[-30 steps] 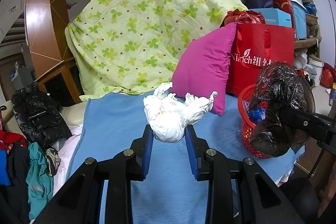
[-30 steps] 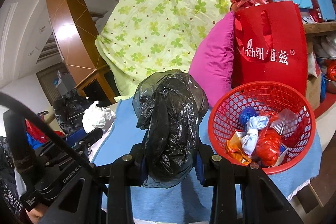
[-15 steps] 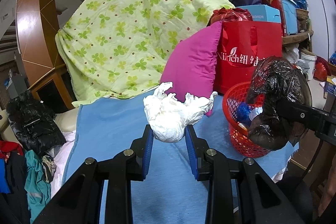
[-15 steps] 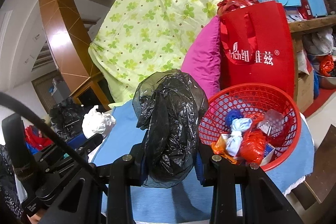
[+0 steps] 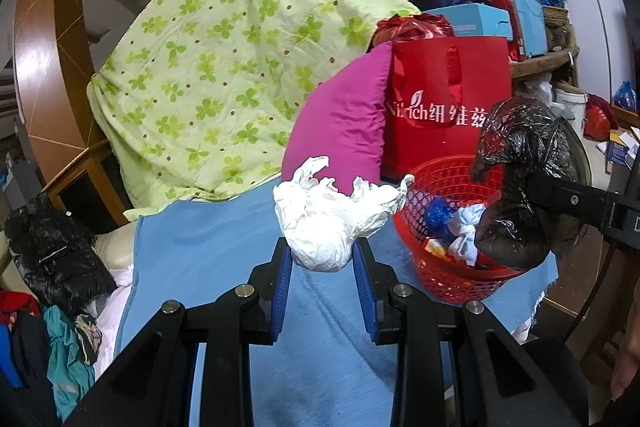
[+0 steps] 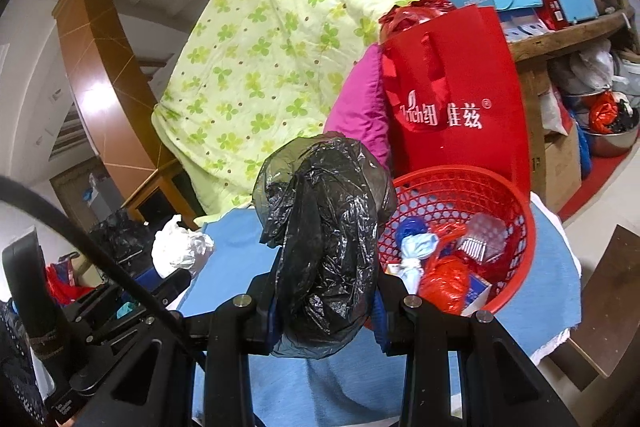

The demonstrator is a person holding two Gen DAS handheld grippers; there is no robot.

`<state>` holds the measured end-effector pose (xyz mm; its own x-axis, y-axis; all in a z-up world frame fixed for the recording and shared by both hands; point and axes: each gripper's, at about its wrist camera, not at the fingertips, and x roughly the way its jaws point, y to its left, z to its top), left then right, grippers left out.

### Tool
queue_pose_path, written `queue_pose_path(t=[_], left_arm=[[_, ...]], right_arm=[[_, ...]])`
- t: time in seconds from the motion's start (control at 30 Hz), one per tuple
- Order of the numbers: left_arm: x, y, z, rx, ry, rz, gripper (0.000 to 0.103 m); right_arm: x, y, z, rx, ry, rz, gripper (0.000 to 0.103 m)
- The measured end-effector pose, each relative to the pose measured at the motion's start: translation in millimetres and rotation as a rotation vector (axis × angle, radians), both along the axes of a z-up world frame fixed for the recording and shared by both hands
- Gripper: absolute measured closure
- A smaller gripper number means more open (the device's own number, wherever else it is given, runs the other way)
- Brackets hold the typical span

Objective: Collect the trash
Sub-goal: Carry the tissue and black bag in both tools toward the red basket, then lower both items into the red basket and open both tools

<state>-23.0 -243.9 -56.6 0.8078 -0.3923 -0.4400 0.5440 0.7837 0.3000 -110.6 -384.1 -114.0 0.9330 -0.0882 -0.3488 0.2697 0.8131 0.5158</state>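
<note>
A: Trash status, left side? Start at the tool.

B: Left gripper [image 5: 322, 259]: blue pads clamped on a crumpled white plastic bag [image 5: 332, 223]. The bag is lifted clear of the blue cloth [image 5: 224, 267] and sits just to the left of the red mesh basket [image 5: 448, 275], not over its rim.

A: Right side?

B: Right gripper [image 6: 326, 307]: jaws pressed against a wadded black plastic bag [image 6: 326, 247], which bulges above and below the fingers. In the left wrist view that bag hangs over the basket's right rim; in the right wrist view it sits just left of the basket's opening.

A: Basket contents?

B: A knotted pale blue bag [image 6: 414, 251], a red bag [image 6: 444, 281], a blue item and a clear wrapper. The basket rests on the blue cloth, near its right edge.

A: Surroundings, relative to the basket?

B: Directly behind it stands a red tote bag [image 5: 448, 99] with white lettering. Behind and left of it leans a magenta pillow [image 5: 344, 119], then a green clover-print quilt [image 5: 224, 75].
</note>
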Motion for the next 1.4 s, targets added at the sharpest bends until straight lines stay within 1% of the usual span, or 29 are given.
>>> queue_pose_path(t=[0.47, 0.7, 0.77, 1.13, 1.4], left_arm=[[-16, -28, 1, 0.033, -0.028, -0.077, 0.07], [-21, -41, -1, 0.039, -0.025, -0.126, 0.07], [-21, -45, -3, 0.037, -0.015, -0.145, 0.07], [-8, -62, -10, 0.034, 0.054, -0.185, 0.07], [-3, -75, -13, 0.016, 0.078, -0.233, 0.07]], right_arm=[[-22, -25, -2, 0.031, -0.015, -0.074, 0.065], [-27, -35, -4, 0.039, -0.017, -0.103, 0.065], [-28, -39, -5, 0.041, -0.014, -0.112, 0.065], [-35, -57, -13, 0.065, -0.001, -0.167, 0.065], [-36, -70, -17, 0.067, 0.011, -0.207, 0.065]])
